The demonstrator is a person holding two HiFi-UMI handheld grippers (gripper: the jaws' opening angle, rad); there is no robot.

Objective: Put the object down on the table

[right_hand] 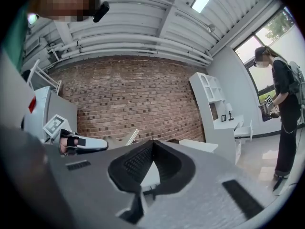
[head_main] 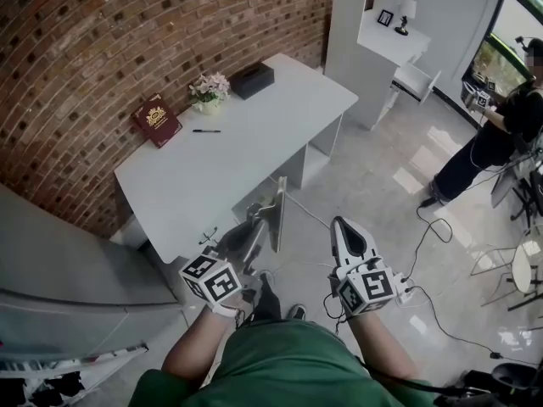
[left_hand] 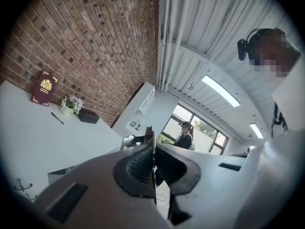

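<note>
My left gripper [head_main: 255, 220] is shut on a thin grey flat panel [head_main: 277, 214], which stands upright on edge in the air just off the near end of the white table [head_main: 221, 172]. In the left gripper view the panel [left_hand: 150, 133] shows edge-on, pinched between the ribbed pads [left_hand: 138, 165]. To its right, my right gripper [head_main: 341, 224] hovers over the floor, shut with nothing in it. In the right gripper view its tips [right_hand: 152, 142] meet, and the left gripper [right_hand: 78, 144] with the panel [right_hand: 131, 137] shows at the left.
On the table lie a red book [head_main: 156, 119], a pen [head_main: 206, 131], a small flower pot [head_main: 209, 90] and a black box [head_main: 252, 80]. A grey cabinet [head_main: 59, 261] stands at the left. A person [head_main: 501, 134] stands at the far right, and cables [head_main: 433, 227] lie on the floor.
</note>
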